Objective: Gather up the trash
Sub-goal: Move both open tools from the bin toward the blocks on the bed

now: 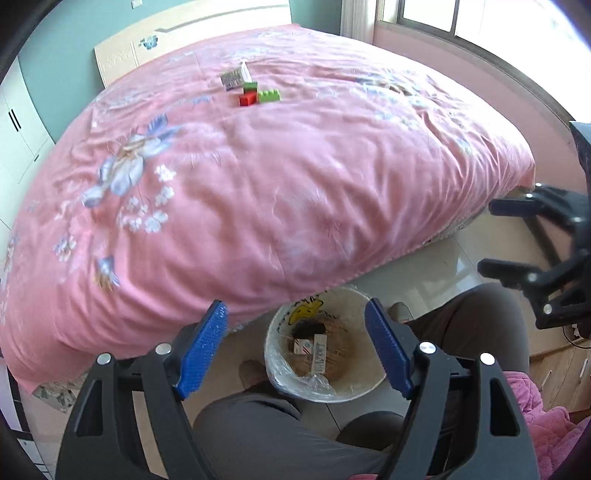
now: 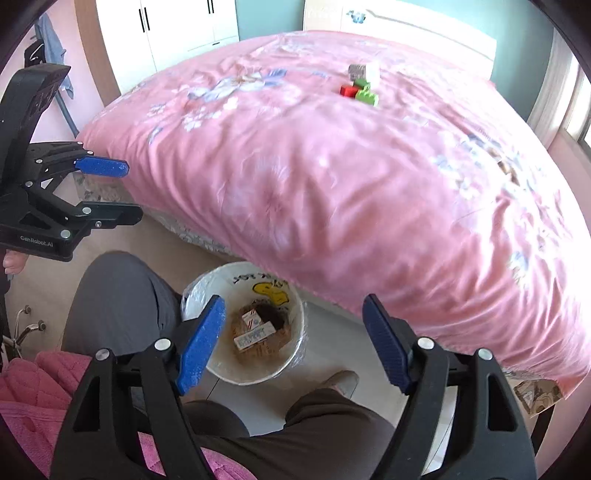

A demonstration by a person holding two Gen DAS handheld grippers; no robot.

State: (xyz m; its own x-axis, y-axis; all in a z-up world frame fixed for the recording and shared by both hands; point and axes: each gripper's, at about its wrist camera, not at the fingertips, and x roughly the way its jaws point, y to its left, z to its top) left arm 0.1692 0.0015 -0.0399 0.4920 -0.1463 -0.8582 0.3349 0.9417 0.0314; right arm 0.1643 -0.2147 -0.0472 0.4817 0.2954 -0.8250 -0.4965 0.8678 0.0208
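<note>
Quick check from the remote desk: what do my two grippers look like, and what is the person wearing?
Both the left gripper and right gripper are black with blue textured jaw pads and silver bolts. The left one's body reads GenRobot.AI. The person wears a pink quilted top and grey trousers.

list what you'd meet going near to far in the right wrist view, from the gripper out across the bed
right gripper → trash bin holding small boxes → pink bedspread → red block and green blocks → small grey and white box → headboard
</note>
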